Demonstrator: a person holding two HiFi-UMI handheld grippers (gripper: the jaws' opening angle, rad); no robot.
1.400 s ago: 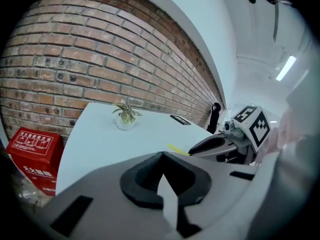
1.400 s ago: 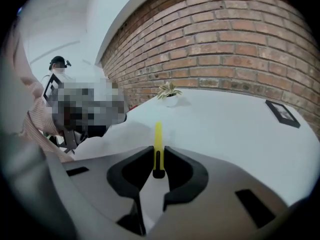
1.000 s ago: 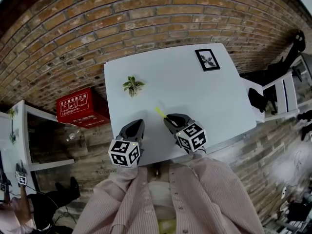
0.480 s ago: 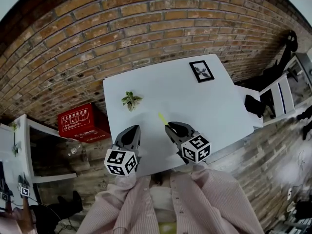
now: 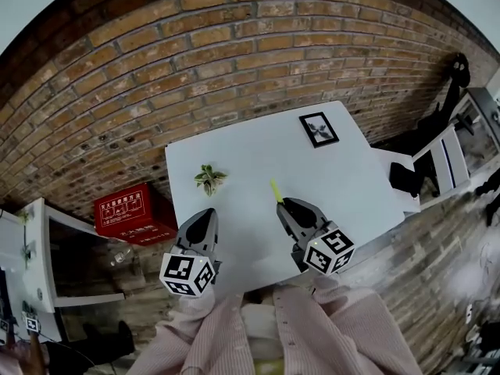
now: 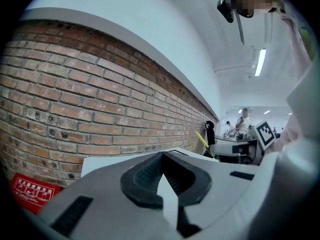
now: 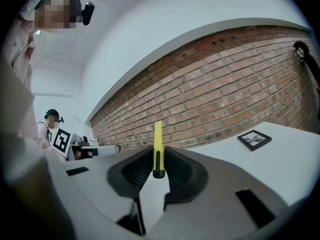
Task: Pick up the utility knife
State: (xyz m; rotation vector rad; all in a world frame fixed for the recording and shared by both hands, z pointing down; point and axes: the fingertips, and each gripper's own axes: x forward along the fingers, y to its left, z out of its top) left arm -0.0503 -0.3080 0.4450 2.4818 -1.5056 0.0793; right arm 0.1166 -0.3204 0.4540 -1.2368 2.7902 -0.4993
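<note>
The yellow utility knife [image 5: 276, 191] sticks out of my right gripper [image 5: 288, 207], which is shut on its black end and held above the white table [image 5: 351, 186]. The right gripper view shows the knife [image 7: 158, 146] upright and clamped between the dark pads, pointing toward the brick wall. To the left, also lifted off the table near its front edge, my left gripper [image 5: 204, 220] has its jaws together with nothing in them. From the left gripper view [image 6: 162, 158], the knife [image 6: 201, 140] appears off to the right.
A small framed picture [image 5: 319, 129] lies at the table's far right and a leafy sprig [image 5: 208, 179] at the far left. A red box [image 5: 133, 212] sits on the floor left of the table. A white chair [image 5: 441, 158] stands to the right.
Both grippers have risen off the table. The right one has carried the knife up and a little to the right, tipping toward level.
</note>
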